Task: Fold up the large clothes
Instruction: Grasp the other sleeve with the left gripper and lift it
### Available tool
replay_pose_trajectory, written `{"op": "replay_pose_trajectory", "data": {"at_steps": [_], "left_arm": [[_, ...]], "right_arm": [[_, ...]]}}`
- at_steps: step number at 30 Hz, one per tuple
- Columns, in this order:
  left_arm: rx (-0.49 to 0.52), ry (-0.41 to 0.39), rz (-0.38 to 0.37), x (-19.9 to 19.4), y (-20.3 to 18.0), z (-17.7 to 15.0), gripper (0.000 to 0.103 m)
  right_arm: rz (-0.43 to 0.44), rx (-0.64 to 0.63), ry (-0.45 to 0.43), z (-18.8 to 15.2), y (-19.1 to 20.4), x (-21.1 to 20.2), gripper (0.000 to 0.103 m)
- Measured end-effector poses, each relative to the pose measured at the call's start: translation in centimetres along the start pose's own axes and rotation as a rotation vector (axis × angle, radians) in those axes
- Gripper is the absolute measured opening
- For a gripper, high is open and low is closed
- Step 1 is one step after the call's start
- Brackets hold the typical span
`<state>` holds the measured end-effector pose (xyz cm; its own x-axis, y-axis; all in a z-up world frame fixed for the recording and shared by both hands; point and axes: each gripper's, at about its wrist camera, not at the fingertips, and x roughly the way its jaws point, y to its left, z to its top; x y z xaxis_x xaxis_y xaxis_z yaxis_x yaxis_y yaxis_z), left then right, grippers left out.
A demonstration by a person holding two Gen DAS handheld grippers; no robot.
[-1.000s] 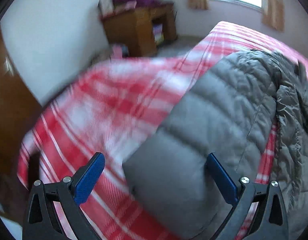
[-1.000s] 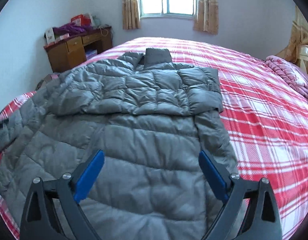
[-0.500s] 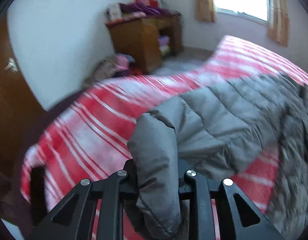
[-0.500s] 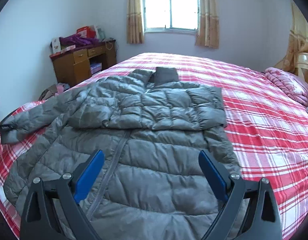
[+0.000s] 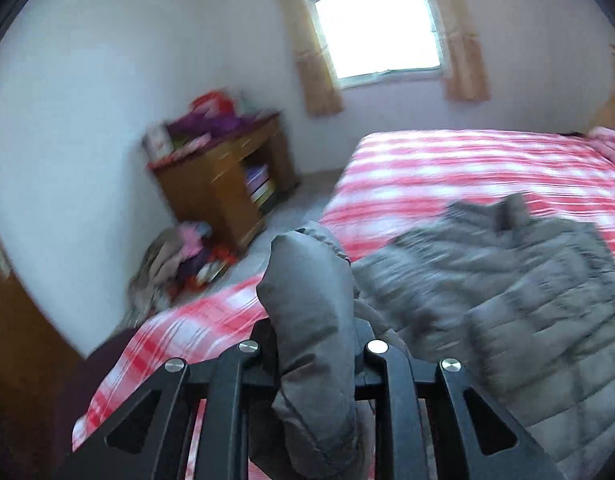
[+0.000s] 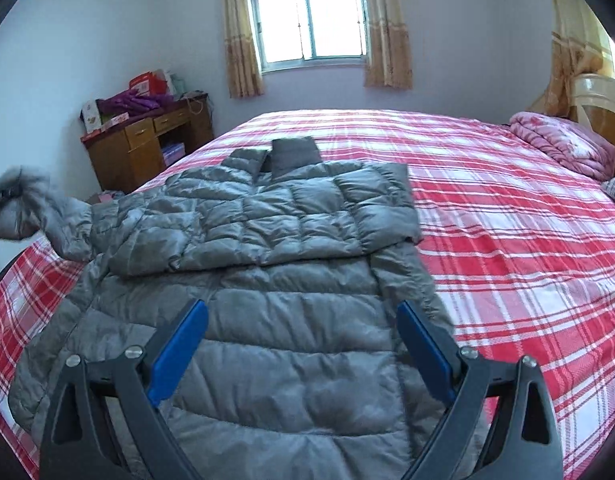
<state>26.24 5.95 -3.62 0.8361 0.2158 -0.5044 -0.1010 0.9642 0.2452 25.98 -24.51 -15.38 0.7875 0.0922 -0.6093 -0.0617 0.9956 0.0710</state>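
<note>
A grey puffer jacket (image 6: pixel 291 320) lies front up on the red plaid bed (image 6: pixel 507 240), with one sleeve (image 6: pixel 267 220) folded across its chest. My left gripper (image 5: pixel 312 336) is closing its jaws on the cuff of the other sleeve (image 5: pixel 307 292), and the padded cloth fills the gap between them. In the right wrist view that sleeve (image 6: pixel 39 208) hangs lifted at the jacket's left, off the bed's edge. My right gripper (image 6: pixel 301 344) hovers open over the jacket's lower body, with nothing between its blue pads (image 6: pixel 179 344).
A wooden desk (image 6: pixel 147 144) piled with boxes and purple cloth stands by the wall to the left. Clothes (image 5: pixel 179 256) lie heaped on the floor beside it. A pink quilt (image 6: pixel 563 144) sits at the headboard (image 6: pixel 599 100) on the right.
My left gripper closed on the sleeve cuff and lifted it up off the bed, swinging towards the jacket. My right gripper stayed open, with its view tipping up slightly.
</note>
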Motion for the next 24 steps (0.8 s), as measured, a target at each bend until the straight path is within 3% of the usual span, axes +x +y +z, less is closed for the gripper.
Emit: {"op": "replay_pose_trajectory", "data": {"at_steps": [5,11,13,14,15,16,19,24], "left_arm": [[0.127,-0.073,-0.101,-2.2,-10.0,2.0,0.02],[0.223,-0.083,-0.223,-3.0,-20.4,1.1,0.02],[0.256,-0.093,-0.227,-3.2,-23.5,0.5,0.029],[0.282,-0.091,-0.203,-3.1,-25.0,0.2,0.052],[0.294,-0.089,-0.186,-3.0,-25.9,0.0,0.08],[0.294,-0.101,-0.18,-3.1,-26.5,-0.4,0.089],[0.297,-0.14,-0.169,-3.3,-26.4,-0.9,0.091],[0.241,-0.138,-0.114,-1.6,-21.4,-1.7,0.092]], "right_arm": [[-0.024,0.043,-0.004,-0.3,-2.6,-0.5,0.097],[-0.05,0.081,0.015,-1.5,-5.5,-0.7,0.097],[-0.061,0.094,0.024,-1.9,-6.4,-0.6,0.097],[-0.065,0.101,0.031,-2.1,-6.8,-0.5,0.097],[-0.071,0.108,0.038,-2.3,-7.2,-0.3,0.097],[-0.075,0.113,0.043,-2.4,-7.4,-0.3,0.097],[-0.086,0.122,0.06,-2.8,-8.2,-0.2,0.097],[-0.084,0.109,0.085,-2.3,-8.2,-0.1,0.097]]}}
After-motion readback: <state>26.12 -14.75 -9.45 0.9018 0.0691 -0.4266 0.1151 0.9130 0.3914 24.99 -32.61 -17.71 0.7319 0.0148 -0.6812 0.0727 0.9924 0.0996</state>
